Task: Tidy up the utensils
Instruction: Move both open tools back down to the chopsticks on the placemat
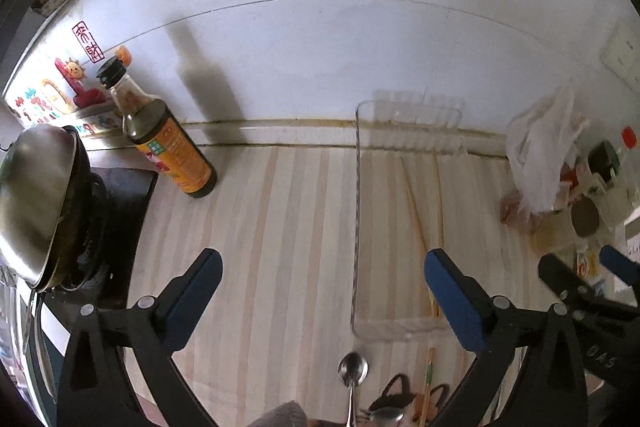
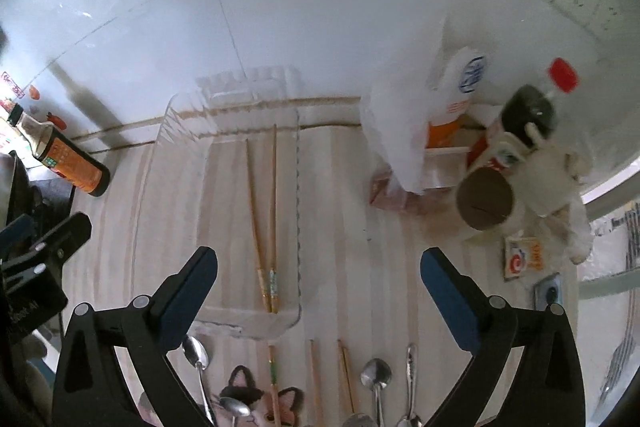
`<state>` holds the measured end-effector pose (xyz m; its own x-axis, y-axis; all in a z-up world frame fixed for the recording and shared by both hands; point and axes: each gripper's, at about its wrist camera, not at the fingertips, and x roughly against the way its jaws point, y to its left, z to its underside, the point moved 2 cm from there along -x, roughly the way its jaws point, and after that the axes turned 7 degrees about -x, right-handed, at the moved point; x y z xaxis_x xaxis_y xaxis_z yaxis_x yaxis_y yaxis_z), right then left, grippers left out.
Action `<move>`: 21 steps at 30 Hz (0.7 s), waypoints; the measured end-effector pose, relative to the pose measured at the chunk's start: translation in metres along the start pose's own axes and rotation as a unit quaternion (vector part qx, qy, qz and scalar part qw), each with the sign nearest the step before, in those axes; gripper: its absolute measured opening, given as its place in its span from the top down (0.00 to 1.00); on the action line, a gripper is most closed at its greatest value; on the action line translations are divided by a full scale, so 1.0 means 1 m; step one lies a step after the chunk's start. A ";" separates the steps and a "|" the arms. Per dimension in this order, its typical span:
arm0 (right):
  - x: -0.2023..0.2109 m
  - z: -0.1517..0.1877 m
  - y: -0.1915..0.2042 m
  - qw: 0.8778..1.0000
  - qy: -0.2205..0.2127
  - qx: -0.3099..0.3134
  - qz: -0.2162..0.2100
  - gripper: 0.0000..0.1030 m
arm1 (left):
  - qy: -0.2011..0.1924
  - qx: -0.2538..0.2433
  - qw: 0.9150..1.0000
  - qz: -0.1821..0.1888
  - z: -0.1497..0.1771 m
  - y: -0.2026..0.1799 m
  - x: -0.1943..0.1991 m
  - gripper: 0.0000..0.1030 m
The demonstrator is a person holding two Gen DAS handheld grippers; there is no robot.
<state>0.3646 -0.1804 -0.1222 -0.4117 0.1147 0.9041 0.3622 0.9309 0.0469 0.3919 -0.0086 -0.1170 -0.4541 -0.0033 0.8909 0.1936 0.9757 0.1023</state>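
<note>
Clear plastic tray (image 2: 298,163) holding two chopsticks (image 2: 262,223); spoons (image 2: 376,377) just outside; left gripper (image 1: 322,277) and right gripper (image 2: 318,273) agape, empty.

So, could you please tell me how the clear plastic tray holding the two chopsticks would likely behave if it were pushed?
The clear plastic tray looks thin-walled, so it is probably light and would slide easily on the smooth striped counter. Its walls may flex if squeezed. The two chopsticks lie loose inside and would likely roll or shift.
</note>
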 end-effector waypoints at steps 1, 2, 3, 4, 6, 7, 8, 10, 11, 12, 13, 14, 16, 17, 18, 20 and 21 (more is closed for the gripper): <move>0.005 0.003 -0.001 1.000 -0.005 -0.003 -0.002 0.00 | -0.002 -0.002 1.000 -0.001 0.005 -0.001 0.003 0.00; 0.010 0.006 -0.003 1.000 -0.009 -0.006 -0.005 0.00 | -0.003 -0.003 1.000 -0.004 0.009 -0.001 0.006 0.00; 0.014 0.010 -0.006 1.000 -0.012 -0.011 -0.008 0.00 | -0.005 -0.004 1.000 -0.006 0.014 -0.001 0.008 0.00; 0.016 0.013 -0.008 1.000 -0.014 -0.017 -0.011 0.00 | -0.008 -0.004 1.000 -0.008 0.020 -0.001 0.011 0.00; 0.022 0.023 -0.015 0.999 -0.016 -0.028 -0.019 0.00 | -0.009 -0.002 1.000 -0.014 0.030 0.000 0.014 0.00; 0.025 0.029 -0.020 0.999 -0.019 -0.035 -0.019 0.00 | -0.008 -0.001 1.000 -0.017 0.038 -0.001 0.016 0.00; 0.027 0.035 -0.023 0.999 -0.022 -0.039 -0.018 0.00 | -0.005 -0.002 1.000 -0.019 0.043 -0.002 0.016 0.00; 0.029 0.047 -0.031 0.999 -0.020 -0.045 -0.022 0.00 | 0.005 -0.006 1.000 -0.028 0.061 -0.005 0.015 0.00; 0.028 0.054 -0.036 0.998 -0.014 -0.048 -0.024 0.00 | 0.010 -0.008 1.000 -0.027 0.068 -0.008 0.013 0.00; 0.025 0.064 -0.042 0.998 -0.006 -0.051 -0.022 0.03 | 0.016 -0.012 1.000 -0.025 0.076 -0.010 0.011 0.00; 0.022 0.074 -0.049 0.998 -0.001 -0.054 -0.018 0.09 | 0.024 -0.016 0.999 -0.020 0.084 -0.013 0.007 0.00; 0.020 0.077 -0.055 0.998 0.004 -0.056 -0.014 0.26 | 0.034 -0.020 0.999 -0.016 0.093 -0.018 0.004 0.01; 0.010 0.088 -0.068 0.998 0.026 -0.059 0.006 0.50 | 0.057 -0.027 0.998 0.003 0.110 -0.030 -0.005 0.05; 0.004 0.095 -0.077 0.997 0.042 -0.065 0.007 0.60 | 0.070 -0.031 0.997 0.014 0.119 -0.038 -0.010 0.07; -0.002 0.101 -0.086 0.996 0.057 -0.073 0.007 0.66 | 0.084 -0.037 0.995 0.029 0.128 -0.046 -0.015 0.14; -0.010 0.111 -0.101 0.993 0.076 -0.085 0.013 0.67 | 0.115 -0.053 0.990 0.057 0.147 -0.065 -0.026 0.25; -0.013 0.117 -0.109 0.992 0.083 -0.093 0.015 0.67 | 0.127 -0.056 0.988 0.072 0.154 -0.072 -0.030 0.31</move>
<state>0.2329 -0.2428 -0.1885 -0.2606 0.0691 0.9630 0.5271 0.8458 0.0819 0.2571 -0.0451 -0.2193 -0.1856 0.0642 0.9805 0.3420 0.9397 0.0032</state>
